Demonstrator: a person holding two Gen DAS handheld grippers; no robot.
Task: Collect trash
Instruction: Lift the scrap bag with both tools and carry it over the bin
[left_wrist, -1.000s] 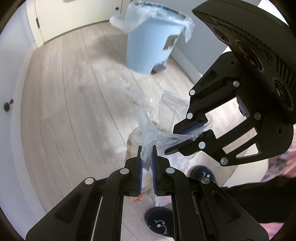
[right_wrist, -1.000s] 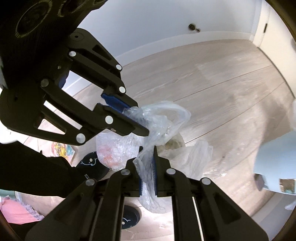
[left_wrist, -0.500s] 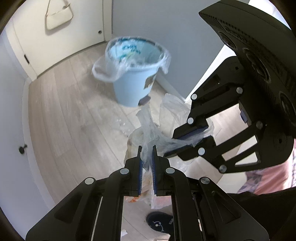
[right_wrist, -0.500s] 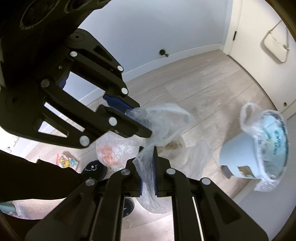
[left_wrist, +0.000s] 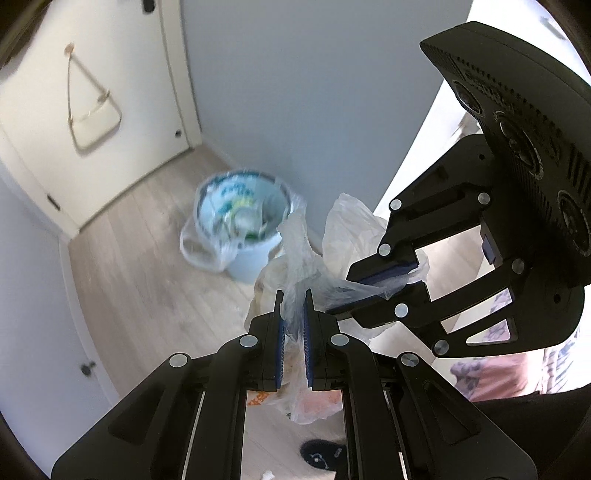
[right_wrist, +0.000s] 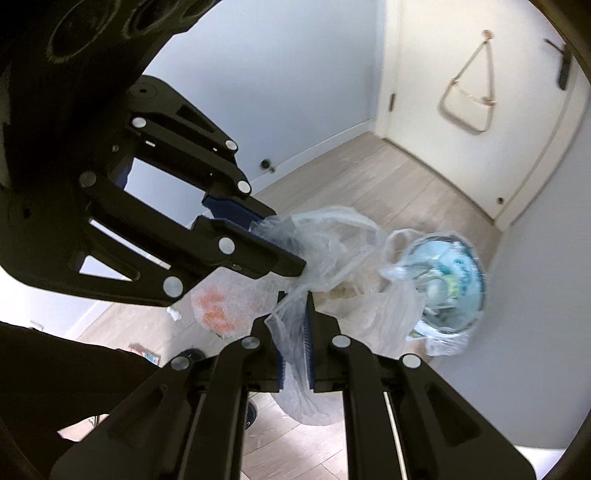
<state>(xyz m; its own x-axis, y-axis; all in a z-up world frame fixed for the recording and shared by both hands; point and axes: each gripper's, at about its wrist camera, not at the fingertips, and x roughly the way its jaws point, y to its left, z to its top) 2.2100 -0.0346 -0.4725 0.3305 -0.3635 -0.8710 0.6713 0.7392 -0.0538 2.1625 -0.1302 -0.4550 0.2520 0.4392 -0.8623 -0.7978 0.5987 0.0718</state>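
Now that the trash bag (left_wrist: 295, 280) has been lifted high off the floor (left_wrist: 147, 266), it is held above and beside the blue bin (left_wrist: 240, 225), ready to be carried. Its top is pinched tight by the left gripper (left_wrist: 293, 295) and right gripper (right_wrist: 295, 299). It hangs straight down, long way up-and-down.

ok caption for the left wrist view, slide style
Both claws, left and right, pinch a clear trash bag above the lined blue bin.
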